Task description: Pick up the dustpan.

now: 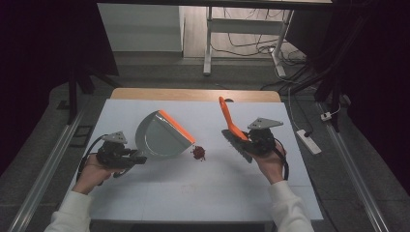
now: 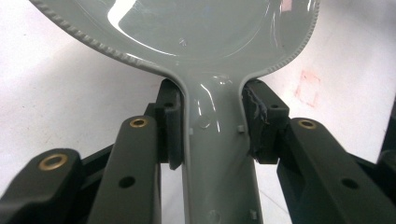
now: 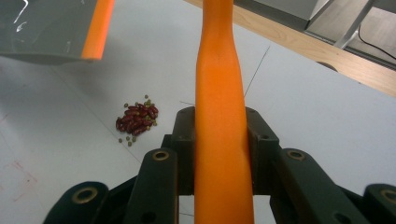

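We hold a grey dustpan (image 1: pixel 159 136) in our left gripper (image 1: pixel 126 157) and a small brush (image 1: pixel 232 126) in our right gripper (image 1: pixel 251 142), and we judge the job to be sweeping the little heap of beans (image 1: pixel 198 152) into the pan.

In the left gripper view our fingers (image 2: pixel 170 128) are closed on the dustpan's handle (image 2: pixel 217 154), one pad on each side of its neck. In the right gripper view our other fingers (image 3: pixel 184 140) are clamped the same way on the orange brush handle (image 3: pixel 220 116), which runs straight up between them.

The dustpan lies on the white desk (image 1: pixel 159 186), left of centre, with its orange lip (image 1: pixel 176 125) turned toward the beans. The heap sits just beside the lip's near corner; we cannot tell whether it touches. From the right gripper's camera the beans (image 3: pixel 136 119) are a tight cluster of dark red ones with a few small greenish ones scattered around the edge, all of them on the desk and none in the pan.

The brush is off to the right of the heap, apart from it, bristles (image 1: pixel 237 144) down near the desk.

So both tools are in hand and the pan is set in place, but the sweeping itself is not yet done. What is left, as we see it, is bringing the brush in behind the beans, pushing them over the lip, and gathering the strays.
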{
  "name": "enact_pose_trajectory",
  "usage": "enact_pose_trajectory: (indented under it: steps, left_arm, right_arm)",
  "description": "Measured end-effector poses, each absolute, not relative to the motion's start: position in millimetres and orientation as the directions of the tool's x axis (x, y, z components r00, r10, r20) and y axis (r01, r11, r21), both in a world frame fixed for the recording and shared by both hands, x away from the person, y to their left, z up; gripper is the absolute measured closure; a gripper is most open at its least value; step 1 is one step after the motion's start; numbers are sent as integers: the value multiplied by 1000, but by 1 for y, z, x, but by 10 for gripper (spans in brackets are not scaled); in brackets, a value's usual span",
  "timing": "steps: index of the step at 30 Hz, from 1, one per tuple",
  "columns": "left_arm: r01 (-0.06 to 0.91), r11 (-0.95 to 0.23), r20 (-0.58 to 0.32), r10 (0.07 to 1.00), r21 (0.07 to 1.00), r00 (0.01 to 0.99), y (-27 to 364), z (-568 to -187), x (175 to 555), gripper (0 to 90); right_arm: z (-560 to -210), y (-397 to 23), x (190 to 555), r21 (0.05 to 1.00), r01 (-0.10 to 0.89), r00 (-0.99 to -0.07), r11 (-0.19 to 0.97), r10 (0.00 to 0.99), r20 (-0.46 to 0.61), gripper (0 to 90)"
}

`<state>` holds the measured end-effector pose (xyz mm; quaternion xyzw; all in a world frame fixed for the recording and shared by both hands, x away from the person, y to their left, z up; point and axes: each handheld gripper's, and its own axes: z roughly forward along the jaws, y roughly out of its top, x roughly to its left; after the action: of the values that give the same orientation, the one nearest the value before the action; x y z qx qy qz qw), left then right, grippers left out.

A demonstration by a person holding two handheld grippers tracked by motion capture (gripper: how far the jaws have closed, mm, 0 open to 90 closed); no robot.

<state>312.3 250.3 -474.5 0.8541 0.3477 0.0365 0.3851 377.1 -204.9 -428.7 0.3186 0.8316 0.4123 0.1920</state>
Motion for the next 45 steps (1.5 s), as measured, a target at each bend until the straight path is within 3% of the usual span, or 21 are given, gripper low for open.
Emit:
enact_pose_trajectory:
  steps: [17, 29, 45]
  left_arm:
    - [535, -564, -206, 542, 629, 815, 256, -477, 298, 612]
    - [505, -643, -226, 468, 576, 854, 240, -487, 296, 612]
    - [525, -675, -254, 465, 519, 848, 229, -501, 301, 611]
  right_arm:
    - [-437, -163, 408, 805, 357, -753, 474, 656, -51, 701]
    - [-448, -152, 415, 786, 378, -756, 489, 653, -43, 701]
    - [-458, -136, 417, 767, 361, -775, 530, 628, -69, 701]
